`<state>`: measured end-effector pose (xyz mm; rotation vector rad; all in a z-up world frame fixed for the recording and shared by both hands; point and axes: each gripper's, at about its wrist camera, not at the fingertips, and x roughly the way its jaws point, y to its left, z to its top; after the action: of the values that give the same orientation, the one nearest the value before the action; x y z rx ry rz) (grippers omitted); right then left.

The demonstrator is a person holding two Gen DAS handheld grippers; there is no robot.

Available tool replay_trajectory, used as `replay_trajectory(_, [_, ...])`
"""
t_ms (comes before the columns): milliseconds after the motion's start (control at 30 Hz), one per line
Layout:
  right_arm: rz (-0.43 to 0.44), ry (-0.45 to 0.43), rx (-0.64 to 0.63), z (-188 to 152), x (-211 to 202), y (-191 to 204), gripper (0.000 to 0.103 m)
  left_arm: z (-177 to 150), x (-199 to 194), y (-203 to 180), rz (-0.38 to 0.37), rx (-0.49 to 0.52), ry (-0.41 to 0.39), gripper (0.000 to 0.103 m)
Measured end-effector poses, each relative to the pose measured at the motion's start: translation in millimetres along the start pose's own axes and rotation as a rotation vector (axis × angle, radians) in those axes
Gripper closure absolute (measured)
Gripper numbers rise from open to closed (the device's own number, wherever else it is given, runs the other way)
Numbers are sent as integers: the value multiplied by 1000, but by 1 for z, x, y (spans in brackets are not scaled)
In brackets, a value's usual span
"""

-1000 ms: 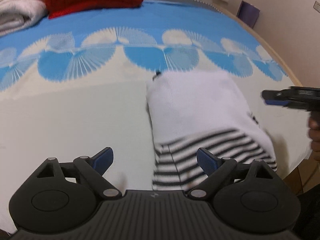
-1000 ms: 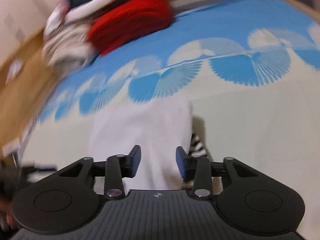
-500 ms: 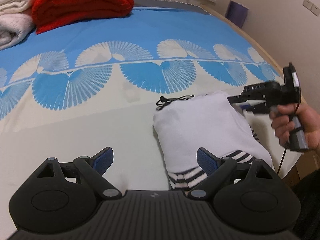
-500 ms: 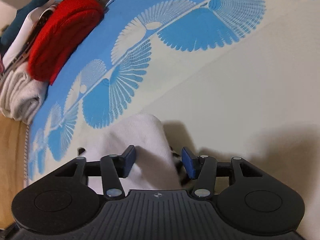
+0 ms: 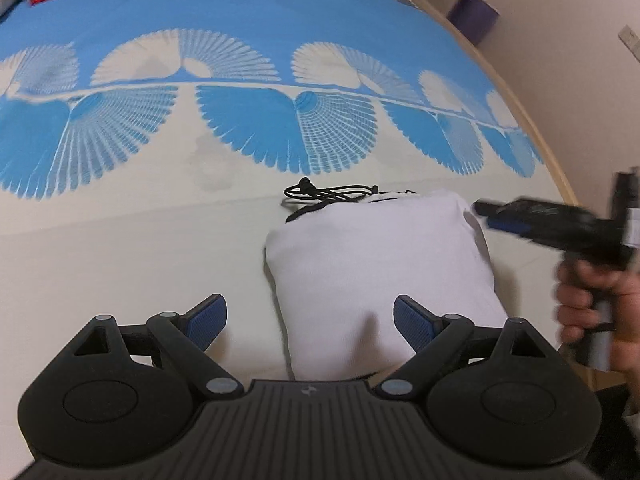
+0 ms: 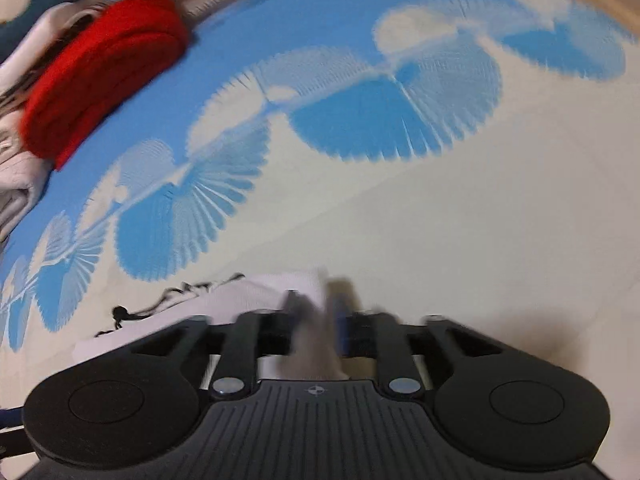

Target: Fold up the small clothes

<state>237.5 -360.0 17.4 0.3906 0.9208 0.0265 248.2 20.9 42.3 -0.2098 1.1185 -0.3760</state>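
The left gripper (image 5: pixel 307 322) stands wide apart at the bottom of its frame, holding nothing. The right gripper (image 6: pixel 316 316), blurred, is opening, a corner of the folded white garment (image 5: pixel 380 268) seemingly between its fingers. The garment lies centre-frame on the blue-and-cream bedspread (image 5: pixel 120 248), black cord (image 5: pixel 320 194) at its upper edge.

Soft, even indoor light; fisheye edges bending. Right claw (image 6: pixel 316 320) is blurring, casting shadow beside itself.
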Motion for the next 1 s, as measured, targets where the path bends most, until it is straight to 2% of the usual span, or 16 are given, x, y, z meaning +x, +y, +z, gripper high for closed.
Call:
replay_trajectory(100, [126, 15, -46, -5, -26, 0, 52, 4, 10, 8, -11, -50, 27, 9])
replay_trajectory(167, [189, 130, -94, -19, -29, 0, 47, 6, 13, 12, -12, -89, 30, 9])
replay_trajectory(233, [158, 271, -146, -41, -25, -2, 45, 8, 12, 12, -22, -102, 18, 9])
replay_trajectory(300, [93, 330, -183, -61, -22, -7, 44, 10, 11, 11, -32, -108, 12, 9])
replay_trajectory(333, [95, 336, -190, -66, -23, -8, 45, 10, 11, 10, -38, -112, 14, 9])
replay_trajectory(367, [107, 333, -189, -71, -24, -11, 47, 10, 13, 9, -45, -114, 18, 9])
replay_trajectory(467, [205, 293, -131, -70, -39, -24, 101, 9, 18, 7, -44, -121, 34, 9])
replay_trajectory(567, [233, 246, -81, -60, -52, -38, 102, 8, 27, 6, -38, -137, 49, 9])
replay_trajectory(667, [60, 321, -132, -70, -36, -45, 102, 8, 37, 9, -33, -157, 72, 9])
replay_trajectory(733, [21, 355, -138, -74, -27, -45, 102, 7, 45, 13, -32, -191, 92, 9])
replay_trajectory(767, [36, 351, -112, -72, -27, -47, 97, 7, 49, 16, -37, -210, 103, 9])
replay_trajectory(833, [89, 264, -59, -59, -37, -48, 94, 6, 55, 19, -56, -243, 116, 9])
replay_trajectory(867, [113, 219, -42, -53, -42, -47, 76, 6, 58, 22, -69, -259, 119, 9])
replay_trajectory(900, [135, 164, -17, -47, -48, -48, 50, 5, 61, 24, -79, -275, 121, 9])
replay_trajectory(967, [150, 93, 41, -41, -51, -51, 26, 4, 70, 28, -91, -303, 131, 8])
replay_trajectory(1000, [155, 99, 61, -40, -46, -53, 24, 3, 74, 30, -92, -315, 137, 8])
